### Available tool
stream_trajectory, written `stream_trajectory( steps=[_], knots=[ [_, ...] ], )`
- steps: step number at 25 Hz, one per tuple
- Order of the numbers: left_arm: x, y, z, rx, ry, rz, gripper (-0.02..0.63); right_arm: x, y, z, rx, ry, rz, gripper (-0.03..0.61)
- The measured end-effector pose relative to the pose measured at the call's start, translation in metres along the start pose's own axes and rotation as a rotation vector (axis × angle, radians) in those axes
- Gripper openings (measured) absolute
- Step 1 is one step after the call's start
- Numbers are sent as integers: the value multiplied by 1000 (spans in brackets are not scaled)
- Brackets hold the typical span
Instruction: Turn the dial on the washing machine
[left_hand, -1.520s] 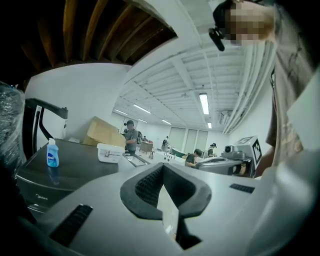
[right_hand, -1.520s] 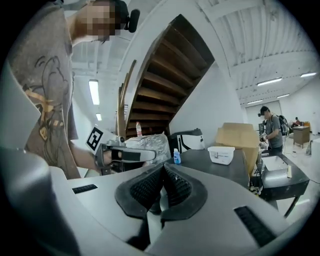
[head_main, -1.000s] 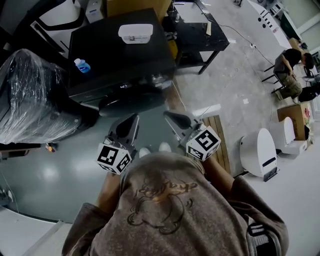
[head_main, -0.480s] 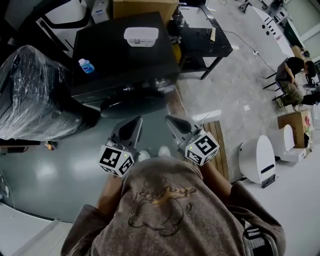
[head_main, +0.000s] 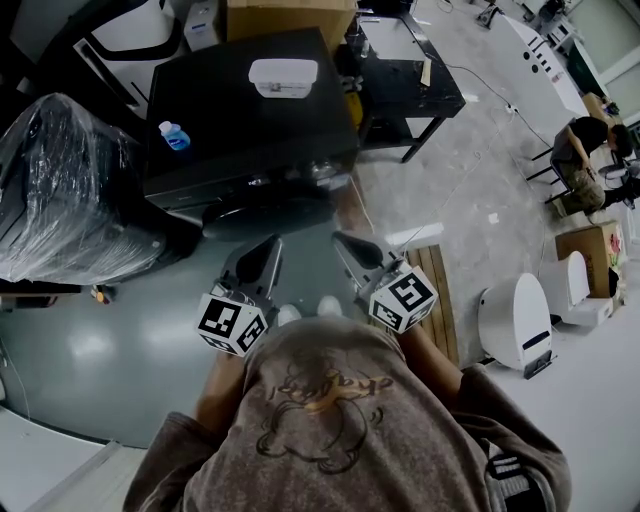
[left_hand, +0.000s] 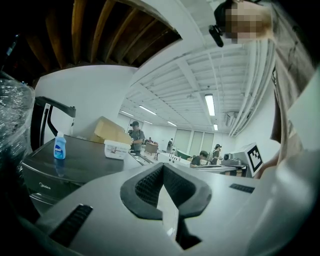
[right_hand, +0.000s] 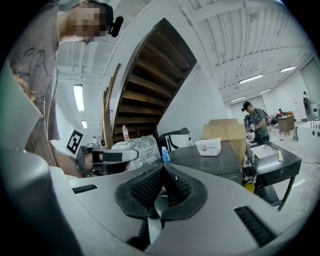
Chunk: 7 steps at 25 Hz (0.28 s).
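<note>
The dark washing machine stands in front of me, its control panel and round door facing me. A shiny dial sits at the panel's right end, slightly blurred. On its lid rest a blue bottle and a white box. My left gripper and right gripper hover side by side, short of the door and touching nothing. Both are shut and empty. In the left gripper view the machine lies ahead to the left. The right gripper view shows it ahead to the right, beyond the left gripper.
A plastic-wrapped appliance stands left of the machine. A black table and a cardboard box are behind and to the right. A wooden pallet and a white rounded device sit on the floor at the right. People work at the far right.
The head camera's view has shifted slightly. Both grippers stay where they were, still shut.
</note>
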<state>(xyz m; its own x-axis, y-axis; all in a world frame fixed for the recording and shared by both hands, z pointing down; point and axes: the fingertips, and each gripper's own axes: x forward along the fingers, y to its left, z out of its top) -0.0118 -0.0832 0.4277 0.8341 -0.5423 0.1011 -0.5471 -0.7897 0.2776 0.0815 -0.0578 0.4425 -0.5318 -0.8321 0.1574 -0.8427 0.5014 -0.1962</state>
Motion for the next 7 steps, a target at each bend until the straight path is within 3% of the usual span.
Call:
stream_trajectory(
  steps=[7],
  knots=[
    [-4,1,-2,-6,1,8,-8,3,2,-2,-3,0,-14,0]
  ],
)
